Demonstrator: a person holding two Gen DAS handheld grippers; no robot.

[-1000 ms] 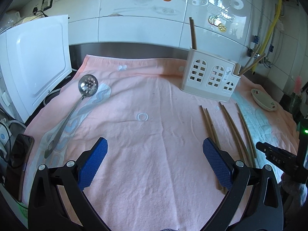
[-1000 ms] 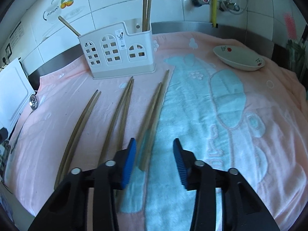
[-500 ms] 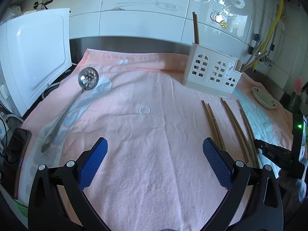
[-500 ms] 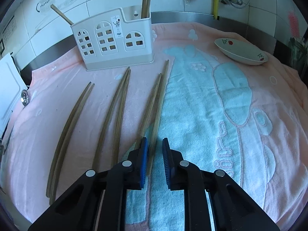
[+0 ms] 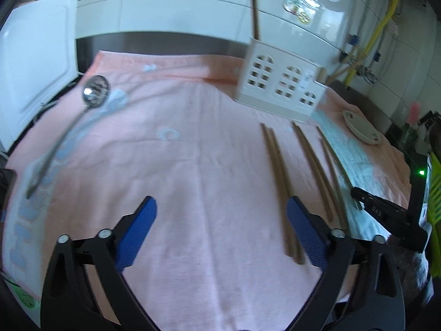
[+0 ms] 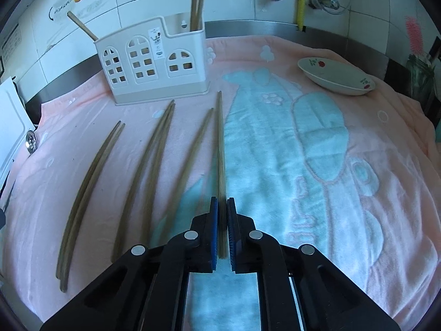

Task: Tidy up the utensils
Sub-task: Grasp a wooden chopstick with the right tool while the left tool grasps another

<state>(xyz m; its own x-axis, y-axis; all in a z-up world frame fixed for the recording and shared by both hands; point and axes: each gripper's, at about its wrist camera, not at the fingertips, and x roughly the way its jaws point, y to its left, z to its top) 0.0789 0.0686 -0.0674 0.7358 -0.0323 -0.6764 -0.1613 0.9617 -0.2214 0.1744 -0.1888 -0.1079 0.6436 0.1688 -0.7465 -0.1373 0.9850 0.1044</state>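
Wooden brown chopstick (image 6: 221,149) is pinched at its near end in the right claw (image 6: 222,230), above the pink towel (image 6: 358,193). Left claw (image 5: 220,234) hangs wide open, holding nothing. Better lift it level, then tip it upright over the white house-shaped plastic holder (image 6: 154,63).

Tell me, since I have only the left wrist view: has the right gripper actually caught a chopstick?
Observer: Yes. The right gripper is shut on one chopstick, near its end.
Operator: One or the pair?
Observer: One. Its partner lies apart on the towel.
Operator: Is the holder filling up?
Observer: The holder has two chopsticks standing in its right compartment and one leaning out on the left.
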